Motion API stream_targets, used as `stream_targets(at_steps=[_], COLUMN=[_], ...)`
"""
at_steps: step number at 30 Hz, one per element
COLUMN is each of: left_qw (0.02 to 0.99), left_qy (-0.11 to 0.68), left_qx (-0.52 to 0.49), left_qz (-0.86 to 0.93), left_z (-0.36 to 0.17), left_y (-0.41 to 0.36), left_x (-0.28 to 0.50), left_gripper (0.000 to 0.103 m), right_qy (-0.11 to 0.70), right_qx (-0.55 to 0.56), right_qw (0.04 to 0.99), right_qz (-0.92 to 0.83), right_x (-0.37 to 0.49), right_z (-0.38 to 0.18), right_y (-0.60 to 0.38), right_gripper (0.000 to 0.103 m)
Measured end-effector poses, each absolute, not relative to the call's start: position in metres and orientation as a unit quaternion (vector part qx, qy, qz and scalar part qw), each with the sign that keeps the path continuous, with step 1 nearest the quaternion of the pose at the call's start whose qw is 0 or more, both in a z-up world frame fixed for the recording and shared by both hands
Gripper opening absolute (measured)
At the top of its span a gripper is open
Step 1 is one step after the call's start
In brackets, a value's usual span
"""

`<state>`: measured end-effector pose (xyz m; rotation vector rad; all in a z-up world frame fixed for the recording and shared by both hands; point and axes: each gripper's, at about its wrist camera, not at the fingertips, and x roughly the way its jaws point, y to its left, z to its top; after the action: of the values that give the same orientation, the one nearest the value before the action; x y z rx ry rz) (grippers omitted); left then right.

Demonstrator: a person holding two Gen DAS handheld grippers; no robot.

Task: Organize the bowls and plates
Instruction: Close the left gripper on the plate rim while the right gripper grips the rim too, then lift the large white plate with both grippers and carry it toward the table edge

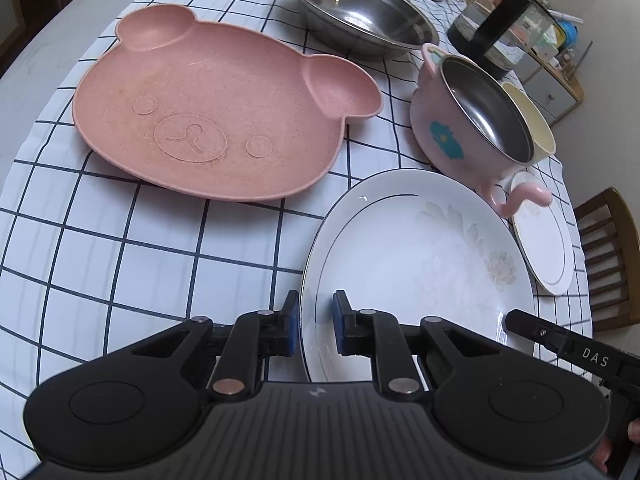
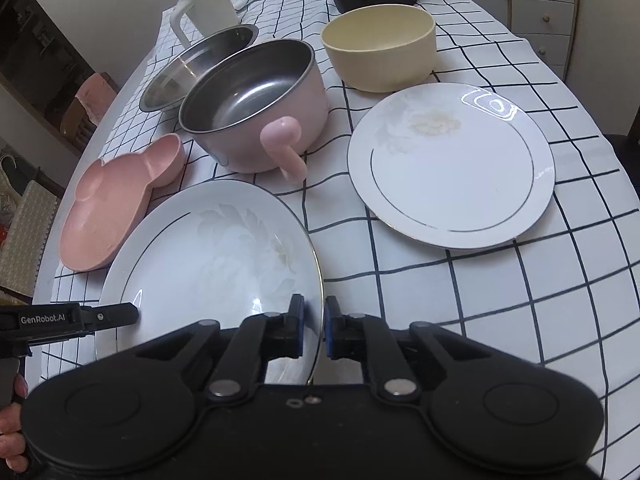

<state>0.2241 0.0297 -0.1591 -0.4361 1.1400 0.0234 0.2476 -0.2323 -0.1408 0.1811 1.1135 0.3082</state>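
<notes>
The right gripper's (image 1: 520, 318) arm, seen from the left wrist, carried the white letters "DAS"; the left gripper's (image 2: 134, 312) arm, seen from the right wrist, read "GenRobot.AI". No other writing was legible.

Both tools were matte black plastic with blue pads. The left gripper (image 1: 316, 322) had its jaws drawn narrow across the near left rim of the large white plate (image 1: 416, 264), one pad outside the edge and one inside. The right gripper (image 2: 314, 330) was pinched nearly shut on the same plate's (image 2: 208, 264) right rim, the thin edge caught between its pads.

That plate was glossy porcelain, round, with a thin dark ring and a faint pale flower print, and it sat at 6 o'clock on the table. In the right wrist view, a smaller plate (image 2: 452, 168) of the same pattern lay at 2 o'clock from it. A speckled pink bear-face plate (image 1: 208, 120), matte, with two ear wells and embossed eyes and snout, lay at 10 o'clock in the left wrist view. A pink bowl (image 2: 256, 104) with a steel lining and stubby handles stood at 12 o'clock, a wide steel bowl (image 1: 360, 16) beyond it, and a cream bowl (image 2: 378, 48) at 1 o'clock. The tablecloth (image 1: 140, 264) was white with a dark grid.
</notes>
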Motion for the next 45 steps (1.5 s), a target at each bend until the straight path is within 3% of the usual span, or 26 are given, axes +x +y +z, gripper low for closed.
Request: stream_targets(at_steps=[30,45], left_qw=[0.829,0.823], left_qy=[0.505,0.513], left_qx=[-0.227,-0.226], left_qz=[0.079,0.095], left_z=[-0.129,-0.15], left_y=[0.123,0.14], left_x=[0.067,0.046], left_gripper=[0.016,0.016], right_qy=[0.531,0.54], right_qx=[0.063,0.032], right_qw=[0.813,0.806], right_qz=[0.231,0.242], right_x=[0.143,0.119], right_z=[-0.122,-0.14], right_y=[-0.147,-0.112], right_gripper=[0.01,0.01])
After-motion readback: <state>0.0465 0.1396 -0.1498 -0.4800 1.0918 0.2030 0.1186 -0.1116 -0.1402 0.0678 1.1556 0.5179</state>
